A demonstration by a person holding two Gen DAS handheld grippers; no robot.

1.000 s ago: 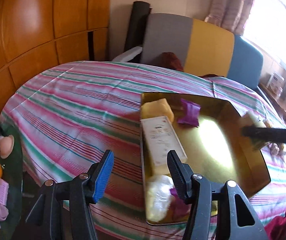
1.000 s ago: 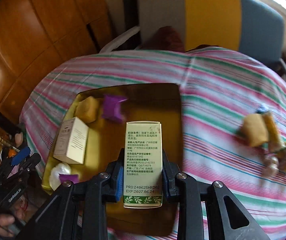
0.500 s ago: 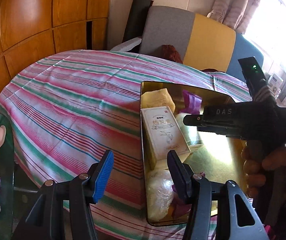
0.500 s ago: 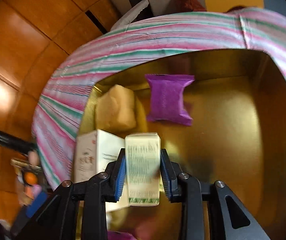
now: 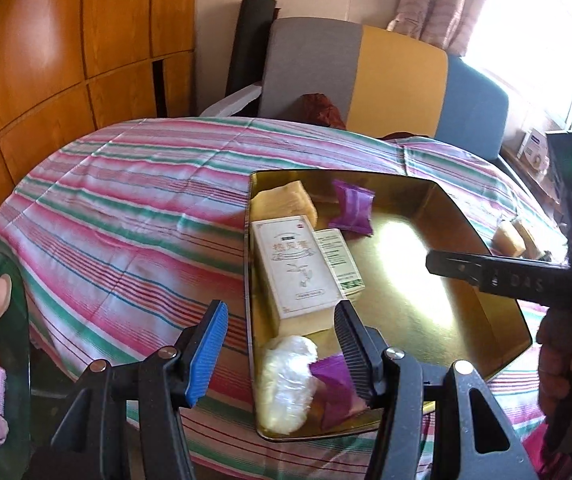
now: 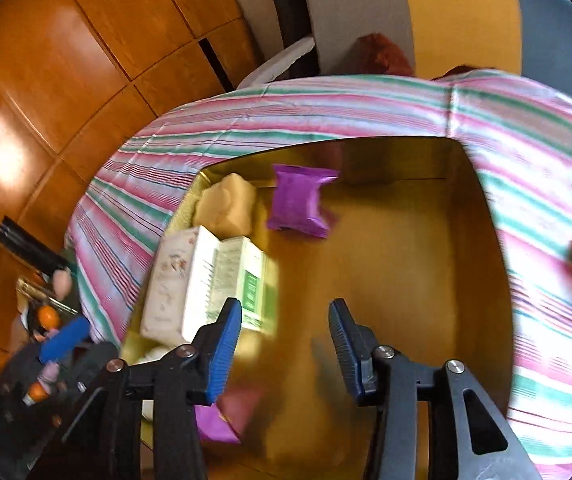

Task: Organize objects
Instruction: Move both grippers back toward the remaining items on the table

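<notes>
Green-print box [image 5: 338,261] — flat, lengthwise beside carton [image 5: 293,273]

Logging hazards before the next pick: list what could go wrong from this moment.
1. The right gripper hangs open low inside the gold tray; pulling out sideways could catch the wall and shift it.
2. The green-print box lies beside the larger white box; a finger could nudge either.
3. The left gripper hovers open over the near rim, crowding the right.

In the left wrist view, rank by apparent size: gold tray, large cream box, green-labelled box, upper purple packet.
1. gold tray
2. large cream box
3. and 4. green-labelled box and upper purple packet: look alike, unranked.
</notes>
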